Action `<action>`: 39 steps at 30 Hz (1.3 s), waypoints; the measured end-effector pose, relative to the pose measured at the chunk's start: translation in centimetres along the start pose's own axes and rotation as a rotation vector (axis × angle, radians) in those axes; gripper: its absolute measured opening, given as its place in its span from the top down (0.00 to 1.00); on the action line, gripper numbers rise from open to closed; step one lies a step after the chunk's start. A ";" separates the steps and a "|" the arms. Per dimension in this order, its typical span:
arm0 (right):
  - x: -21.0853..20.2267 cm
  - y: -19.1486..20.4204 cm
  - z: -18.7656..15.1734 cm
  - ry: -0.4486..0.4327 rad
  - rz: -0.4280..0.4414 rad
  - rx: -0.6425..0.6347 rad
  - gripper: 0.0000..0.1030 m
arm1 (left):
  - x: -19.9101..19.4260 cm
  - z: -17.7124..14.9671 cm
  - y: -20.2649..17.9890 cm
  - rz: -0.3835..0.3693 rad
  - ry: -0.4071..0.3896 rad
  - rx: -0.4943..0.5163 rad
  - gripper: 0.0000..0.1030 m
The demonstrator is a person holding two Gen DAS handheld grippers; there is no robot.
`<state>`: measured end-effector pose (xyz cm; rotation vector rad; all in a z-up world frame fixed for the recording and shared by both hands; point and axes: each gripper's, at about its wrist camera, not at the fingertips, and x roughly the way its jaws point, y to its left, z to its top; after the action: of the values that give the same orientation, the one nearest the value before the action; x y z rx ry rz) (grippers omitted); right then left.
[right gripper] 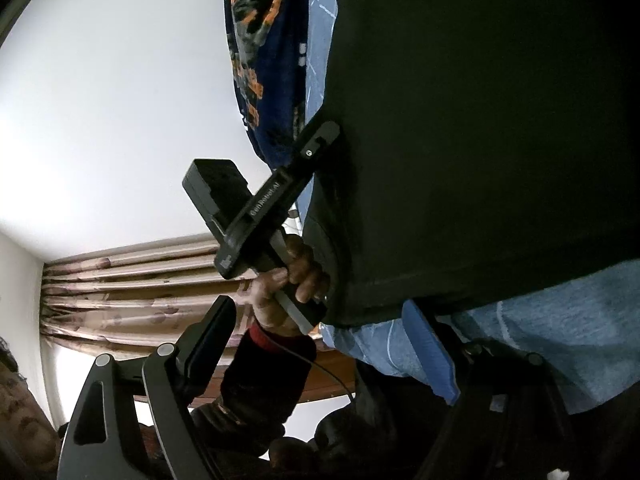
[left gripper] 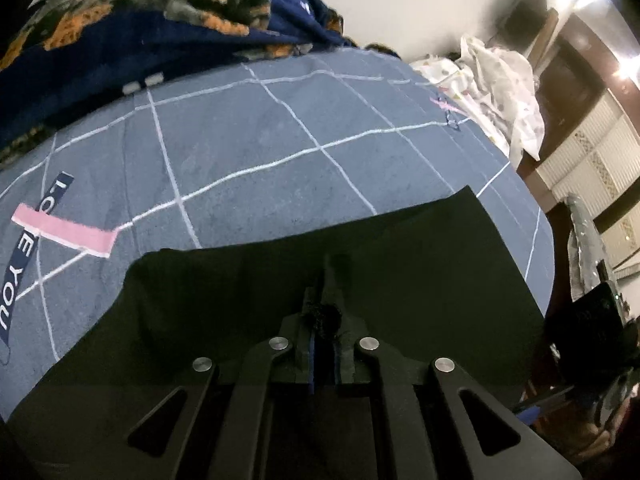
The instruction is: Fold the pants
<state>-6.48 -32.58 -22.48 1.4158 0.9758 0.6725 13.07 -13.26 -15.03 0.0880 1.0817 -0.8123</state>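
The black pants lie flat on a blue-grey checked bedsheet. In the left wrist view my left gripper is shut, its fingers pinching black fabric of the pants near the edge closest to me. In the right wrist view the pants fill the upper right. My right gripper is open, its fingers spread wide and empty, one blue pad close to the pants' edge. The left gripper's body and the hand holding it show in the right wrist view, touching the pants' edge.
A dark blue blanket with orange and grey pattern is heaped at the bed's far side. A white patterned cloth lies at the far right. Curtains hang behind. The bed's right edge drops off by a wooden frame.
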 end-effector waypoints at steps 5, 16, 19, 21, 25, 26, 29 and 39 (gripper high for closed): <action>0.1 0.2 -0.2 0.022 0.015 0.011 0.13 | -2.4 -0.4 0.6 0.034 0.000 -0.053 0.58; 1.9 6.3 0.0 0.045 -0.010 -0.208 0.13 | -19.3 -9.7 11.3 0.122 -0.243 -0.380 0.36; 3.7 6.6 1.7 0.039 -0.108 -0.251 0.13 | -23.0 -13.5 15.6 0.218 -0.258 -0.487 0.36; 5.0 6.2 2.3 0.056 -0.147 -0.265 0.14 | -23.9 -15.5 17.7 0.228 -0.225 -0.538 0.36; 7.9 5.9 2.0 0.113 -0.301 -0.366 0.16 | -23.2 -17.6 19.8 0.197 -0.169 -0.547 0.36; 8.3 6.1 1.8 0.125 -0.325 -0.383 0.16 | -22.5 -18.0 20.3 0.181 -0.143 -0.542 0.36; 8.5 6.8 1.2 0.129 -0.346 -0.391 0.15 | -20.1 -18.4 21.2 0.095 -0.093 -0.554 0.36; 9.5 6.2 0.2 0.122 -0.303 -0.281 0.14 | -17.2 -16.8 21.1 -0.136 -0.074 -0.445 0.06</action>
<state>-0.80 -23.94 -17.88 0.9656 1.1159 0.6455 10.01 18.55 -16.06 -0.3911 1.1833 -0.6724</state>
